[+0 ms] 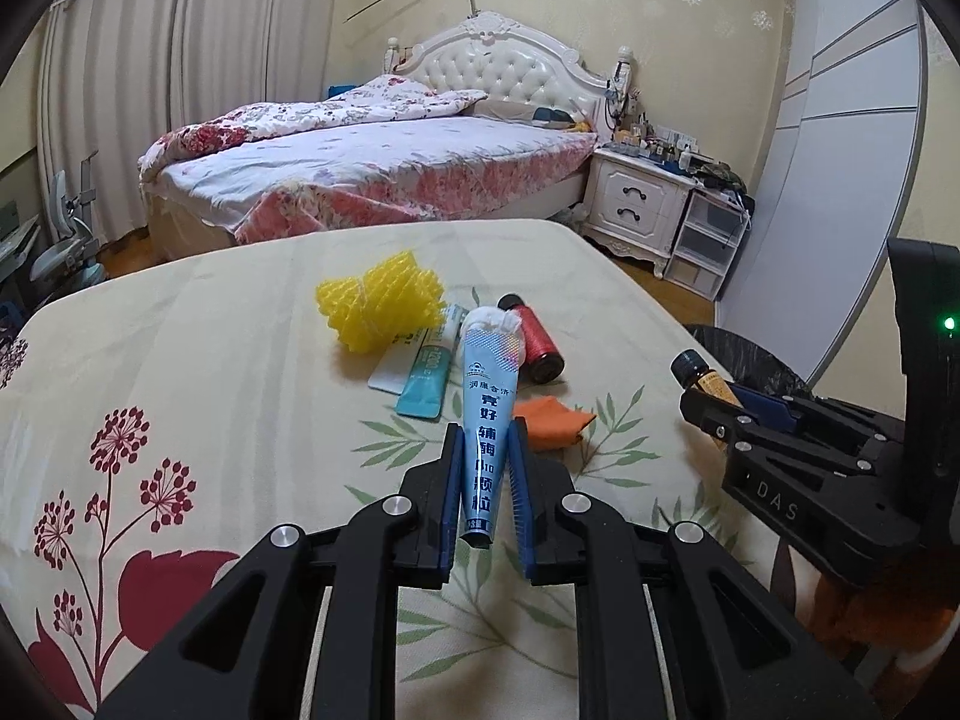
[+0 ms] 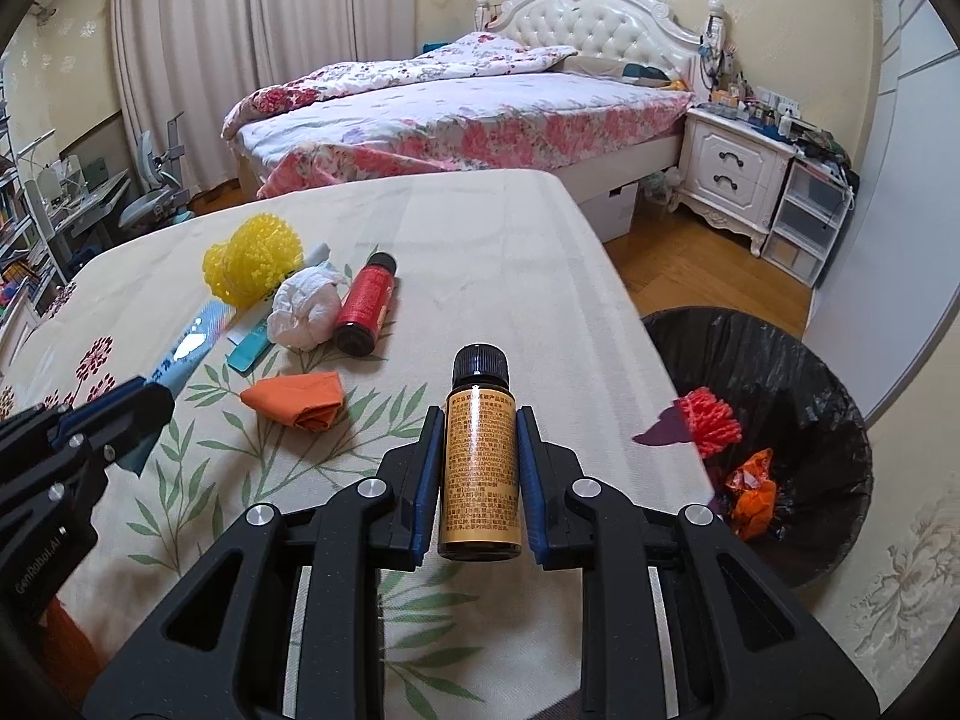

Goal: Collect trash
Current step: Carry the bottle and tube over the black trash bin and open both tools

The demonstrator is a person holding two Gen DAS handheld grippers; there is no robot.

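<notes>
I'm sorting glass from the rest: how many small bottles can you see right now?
2. The amber bottle is clamped in the right gripper; the red bottle lies on the tablecloth beside the crumpled tissue. Others may be hidden.

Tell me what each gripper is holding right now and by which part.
Left gripper: blue packet, clamped at its lower end. Right gripper: brown bottle, clamped across its labelled body, cap pointing away.

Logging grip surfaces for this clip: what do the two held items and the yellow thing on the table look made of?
Blue sachet in the left gripper: glossy foil-like film, judging by its sheen. Amber bottle in the right gripper: smooth printed label catching a highlight, black ribbed plastic-looking cap; body possibly glass. Yellow foam net: matte, soft-looking open mesh.
</notes>
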